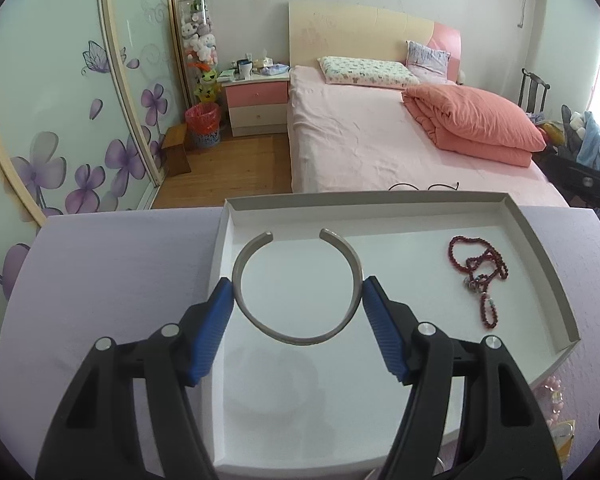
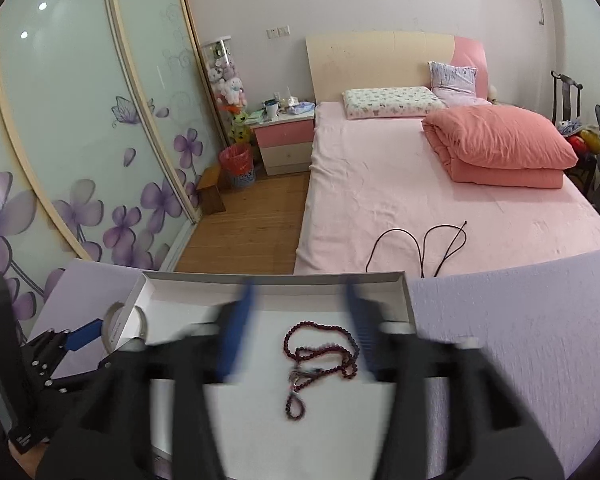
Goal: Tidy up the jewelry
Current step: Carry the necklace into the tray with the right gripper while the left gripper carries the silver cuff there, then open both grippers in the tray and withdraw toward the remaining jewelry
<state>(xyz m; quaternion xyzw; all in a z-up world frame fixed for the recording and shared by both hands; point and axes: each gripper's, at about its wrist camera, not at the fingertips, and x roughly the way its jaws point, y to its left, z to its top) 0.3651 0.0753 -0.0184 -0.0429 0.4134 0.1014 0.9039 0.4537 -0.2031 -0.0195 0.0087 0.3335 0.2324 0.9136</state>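
My left gripper (image 1: 298,294) is shut on a silver open cuff bangle (image 1: 260,322), its blue pads (image 1: 220,312) pressing both sides, held above the left part of a white shallow tray (image 1: 540,240). A dark red bead necklace (image 1: 480,276) lies in the tray's right part. In the right wrist view my right gripper (image 2: 300,300) is open, blurred, above the bead necklace (image 2: 320,352) in the tray (image 2: 404,300). The bangle (image 2: 114,326) and left gripper (image 2: 84,334) show at far left.
The tray rests on a lavender table (image 1: 112,272). Beyond it is a pink bed (image 1: 380,148) with a folded quilt (image 1: 472,124) and a black cord (image 2: 428,244). Wardrobe doors with purple flowers (image 1: 60,120) stand at left.
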